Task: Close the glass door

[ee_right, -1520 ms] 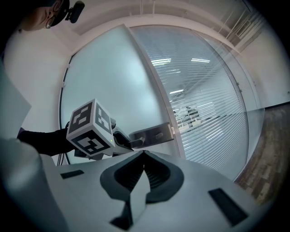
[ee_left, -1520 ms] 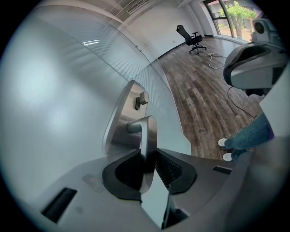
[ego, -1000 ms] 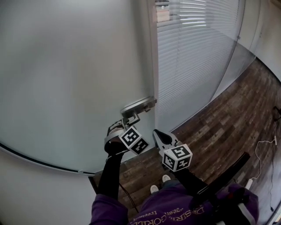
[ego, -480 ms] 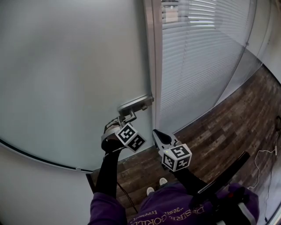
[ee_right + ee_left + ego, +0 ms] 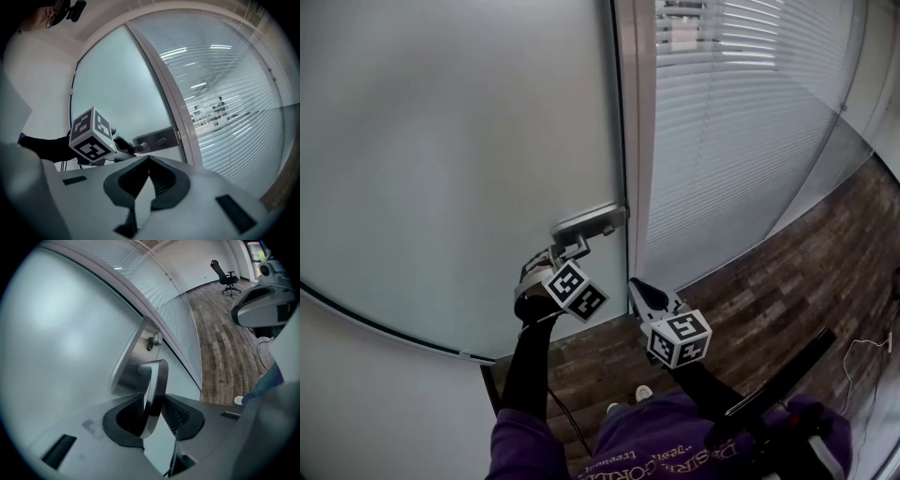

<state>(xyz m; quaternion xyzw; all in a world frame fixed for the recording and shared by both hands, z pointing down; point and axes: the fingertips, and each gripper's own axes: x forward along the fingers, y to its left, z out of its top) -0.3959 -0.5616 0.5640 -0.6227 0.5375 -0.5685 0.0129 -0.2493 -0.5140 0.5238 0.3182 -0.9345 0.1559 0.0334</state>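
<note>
The glass door (image 5: 469, 141) had swung against the frame (image 5: 639, 141), nearly shut; the left hand-held gripper (image 5: 153, 411) gripped the door handle (image 5: 155, 380), and the right hand-held gripper (image 5: 149, 159) was closed, empty

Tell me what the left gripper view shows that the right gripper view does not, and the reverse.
Only the left gripper view: the jaws of the left gripper, opening, either side of the door handle, and an office chair far off. Only the right gripper view: the jaws of the right gripper, together with nothing between them, the left gripper's marker cube, and a black sleeve. Both: the glass door, its handle plate and the blinds.
</note>
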